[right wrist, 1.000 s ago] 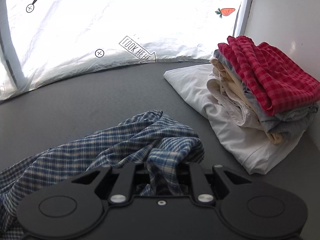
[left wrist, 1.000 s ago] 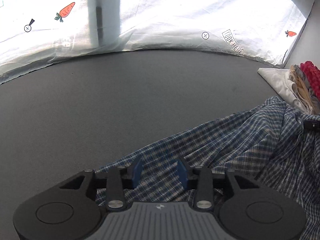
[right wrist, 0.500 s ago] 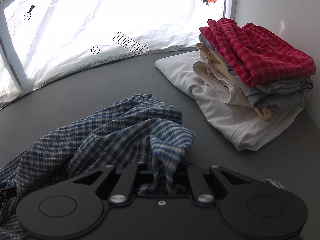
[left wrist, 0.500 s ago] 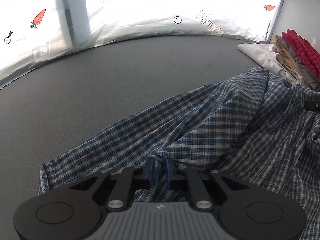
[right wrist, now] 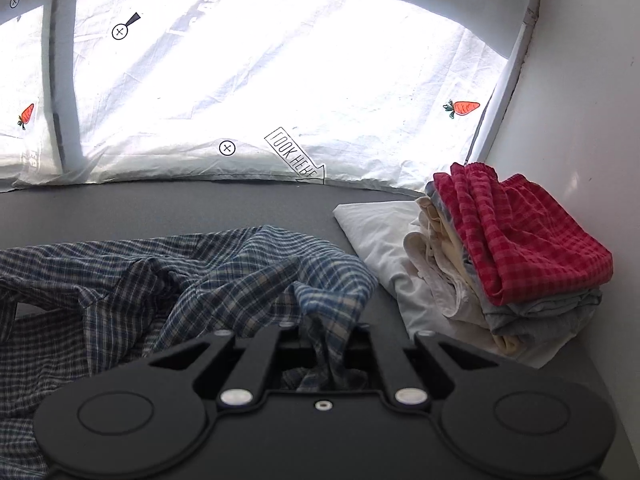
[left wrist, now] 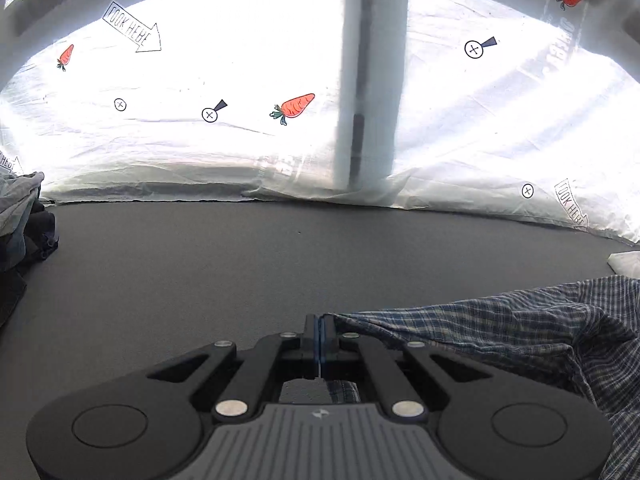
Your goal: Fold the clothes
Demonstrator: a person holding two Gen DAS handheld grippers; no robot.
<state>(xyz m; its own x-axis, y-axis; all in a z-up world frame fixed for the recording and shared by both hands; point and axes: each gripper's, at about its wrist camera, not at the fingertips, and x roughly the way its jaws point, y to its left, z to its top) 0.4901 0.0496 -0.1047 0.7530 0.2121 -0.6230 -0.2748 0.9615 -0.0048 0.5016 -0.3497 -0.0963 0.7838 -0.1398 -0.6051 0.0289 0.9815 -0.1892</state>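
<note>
A blue plaid shirt (right wrist: 168, 280) lies crumpled on the grey table (right wrist: 120, 208). My right gripper (right wrist: 324, 332) is shut on a bunched fold of it, and the cloth hides the fingertips. In the left wrist view the same shirt (left wrist: 500, 332) spreads to the right. My left gripper (left wrist: 320, 328) is shut on the shirt's edge, which runs off to the right from the closed blue pads.
A stack of folded clothes (right wrist: 500, 264), red checked cloth on top and a white garment (right wrist: 380, 232) beneath, stands at the right by the white wall. A dark pile of clothes (left wrist: 20, 220) lies at the far left. A white printed sheet (left wrist: 240, 120) hangs behind the table.
My left gripper closed on the shirt's edge and swung left, so the shirt now lies off to its right. My right gripper kept its hold and moved slightly.
</note>
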